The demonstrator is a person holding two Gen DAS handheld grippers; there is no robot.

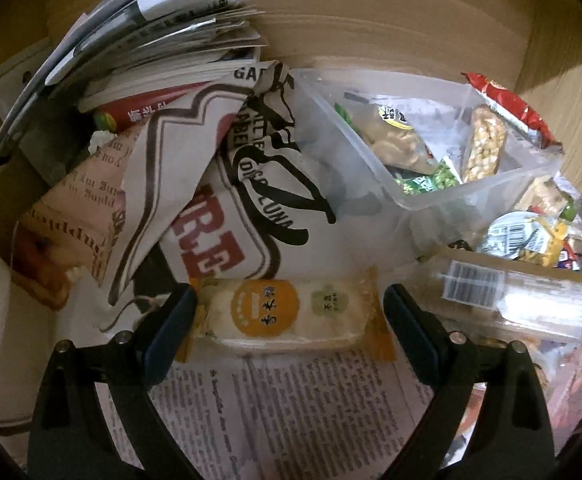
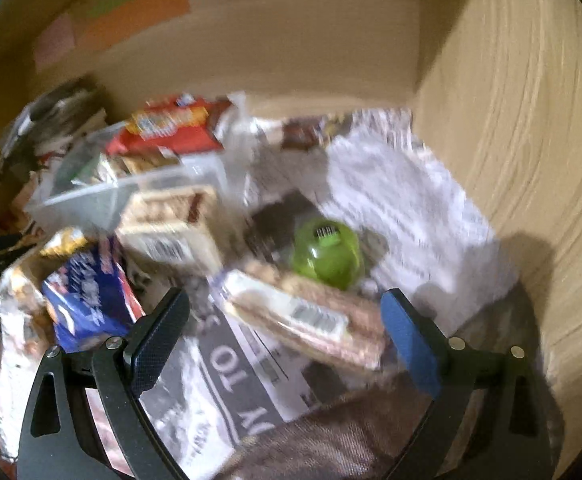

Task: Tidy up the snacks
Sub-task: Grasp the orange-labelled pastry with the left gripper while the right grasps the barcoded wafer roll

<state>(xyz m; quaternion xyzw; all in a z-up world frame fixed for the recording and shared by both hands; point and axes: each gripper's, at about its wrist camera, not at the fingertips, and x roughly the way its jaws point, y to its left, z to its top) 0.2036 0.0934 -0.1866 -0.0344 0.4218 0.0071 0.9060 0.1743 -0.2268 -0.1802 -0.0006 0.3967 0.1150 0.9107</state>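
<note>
Two open grippers: left gripper [image 1: 289,312] straddles one orange-wrapped snack [image 1: 287,314].

Back wall [image 1: 371,20] of pale wood-grain panel fills the upper frame in both views. A side panel [image 2: 523,140] of lighter wood grain meets it at a corner, right of frame. Orange, green and pink sticky notes [image 2: 131,12] on the wall, upper left of the right view. Newspaper sheets [image 1: 291,408] cover the counter, lower centre. Light dim, warm; hard shadows low right.
</note>
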